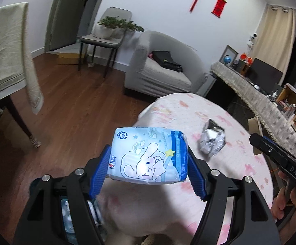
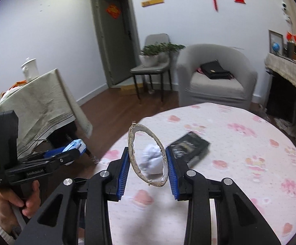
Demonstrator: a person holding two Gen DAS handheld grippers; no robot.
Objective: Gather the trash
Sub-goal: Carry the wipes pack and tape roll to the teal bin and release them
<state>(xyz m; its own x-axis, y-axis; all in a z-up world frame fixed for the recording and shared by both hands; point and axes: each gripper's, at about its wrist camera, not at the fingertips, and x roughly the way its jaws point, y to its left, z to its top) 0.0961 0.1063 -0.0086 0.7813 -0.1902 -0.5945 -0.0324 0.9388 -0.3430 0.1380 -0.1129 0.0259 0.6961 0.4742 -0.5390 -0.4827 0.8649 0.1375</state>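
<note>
In the left wrist view we see our left tool (image 1: 149, 164) closed on a light blue tissue pack (image 1: 149, 155) with a cartoon rabbit; both blue pads press its two short ends and the pack is held up in the air, over the near edge of the round counter (image 1: 239, 169) with its pink flowered cloth. Ahead of this tool and to its right, a crumpled silver wrapper (image 1: 212, 140) lies on the counter, well apart from the pack. At the far right of the same view the other tool comes in from the side. In the right wrist view, the left tool (image 2: 74, 147) stands far to the left, beside the counter, and a corner of the blue pack shows between its fingers. Our right tool (image 2: 148, 163) is closed on a cardboard ring (image 2: 132, 159), squeezed into an oval between the two blue pads and standing on edge above the counter. Through the ring we see a crumpled white paper ball (image 2: 151, 160) just ahead of the tool. A little ahead and to the right of the tool lies a flat black packet (image 2: 189, 148), blurred.
</note>
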